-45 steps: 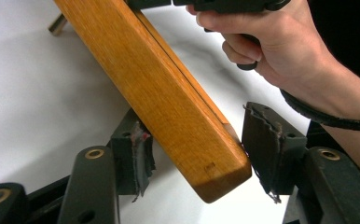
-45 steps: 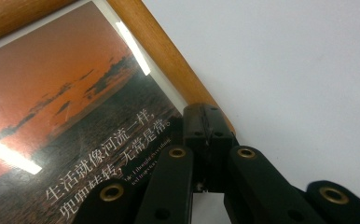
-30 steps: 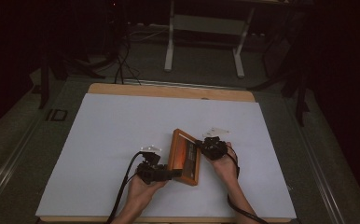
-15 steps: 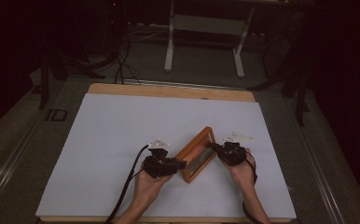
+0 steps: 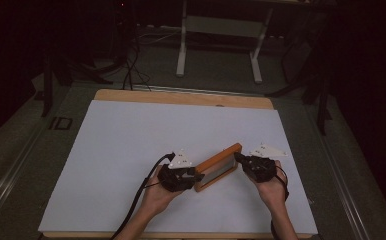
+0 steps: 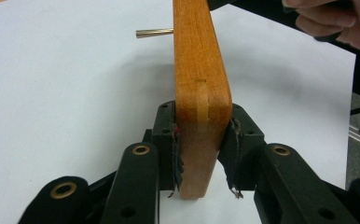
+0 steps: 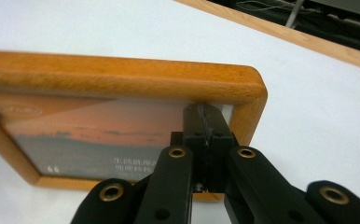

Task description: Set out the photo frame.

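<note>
A wooden picture frame (image 5: 218, 167) with an orange sunset picture stands on edge, slanting across the white sheet between my two grippers. My left gripper (image 5: 197, 176) is shut on the frame's near-left end, having just closed onto it. In the left gripper view its pads (image 6: 177, 154) press both faces of the wooden frame (image 6: 199, 70), and a thin brass pin (image 6: 154, 32) sticks out from the frame's side. My right gripper (image 5: 238, 157) is shut at the frame's far-right end. In the right gripper view its closed tips (image 7: 206, 116) rest against the picture face just inside the frame's corner (image 7: 243, 88).
A white sheet (image 5: 131, 145) covers the wooden table, whose far edge (image 5: 181, 96) shows as a bare strip. Beyond it stand metal stand legs (image 5: 182, 50), and cables (image 5: 128, 70) lie on the dark floor. A black cable (image 5: 141, 200) trails from the left gripper toward the near edge.
The frame has swung from pointing away from me to slanting left-right, and it stands more on edge. The right gripper moved right with the frame's far end. The left gripper shifted slightly.
</note>
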`<act>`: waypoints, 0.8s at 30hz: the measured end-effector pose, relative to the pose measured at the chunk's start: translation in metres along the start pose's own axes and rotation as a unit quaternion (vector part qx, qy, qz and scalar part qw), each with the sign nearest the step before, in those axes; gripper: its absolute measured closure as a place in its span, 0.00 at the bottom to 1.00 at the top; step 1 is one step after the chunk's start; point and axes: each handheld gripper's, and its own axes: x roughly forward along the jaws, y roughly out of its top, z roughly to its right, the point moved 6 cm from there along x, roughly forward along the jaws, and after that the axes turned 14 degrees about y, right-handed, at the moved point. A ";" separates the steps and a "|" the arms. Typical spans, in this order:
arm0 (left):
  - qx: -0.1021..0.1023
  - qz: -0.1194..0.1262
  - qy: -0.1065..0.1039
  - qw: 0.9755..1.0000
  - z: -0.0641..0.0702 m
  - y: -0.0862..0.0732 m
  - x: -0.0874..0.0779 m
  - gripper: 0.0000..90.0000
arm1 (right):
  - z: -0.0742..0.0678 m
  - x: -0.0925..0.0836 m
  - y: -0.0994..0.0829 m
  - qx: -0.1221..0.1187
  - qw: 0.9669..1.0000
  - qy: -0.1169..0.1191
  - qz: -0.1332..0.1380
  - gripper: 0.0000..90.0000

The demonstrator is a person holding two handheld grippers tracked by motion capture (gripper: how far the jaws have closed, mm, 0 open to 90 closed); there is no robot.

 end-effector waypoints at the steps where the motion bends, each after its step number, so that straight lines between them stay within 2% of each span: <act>1: 0.002 0.001 -0.001 1.000 -0.001 0.000 0.000 0.77 | -0.001 -0.001 0.001 -0.006 1.000 -0.001 -0.001 1.00; 5: 0.009 0.005 0.000 1.000 0.001 0.000 0.000 0.77 | -0.005 -0.008 0.005 -0.012 1.000 0.003 0.011 1.00; 10: 0.016 0.009 0.002 1.000 0.002 -0.001 0.000 0.77 | -0.004 -0.016 0.021 -0.017 0.999 -0.005 0.031 1.00; 16: 0.016 0.014 0.001 1.000 0.003 -0.002 0.000 0.77 | -0.001 -0.007 0.032 -0.020 0.999 -0.009 0.034 1.00; 21: -0.004 0.022 -0.004 1.000 0.002 -0.003 0.001 0.76 | -0.001 -0.002 0.029 -0.015 0.999 -0.004 0.042 1.00; 23: -0.011 0.025 -0.009 1.000 0.002 -0.003 0.001 0.72 | -0.001 -0.002 0.029 -0.014 0.999 -0.003 0.044 1.00; 24: -0.028 0.030 -0.019 0.999 0.003 -0.005 0.003 0.72 | -0.001 -0.002 0.029 -0.014 0.999 -0.002 0.045 1.00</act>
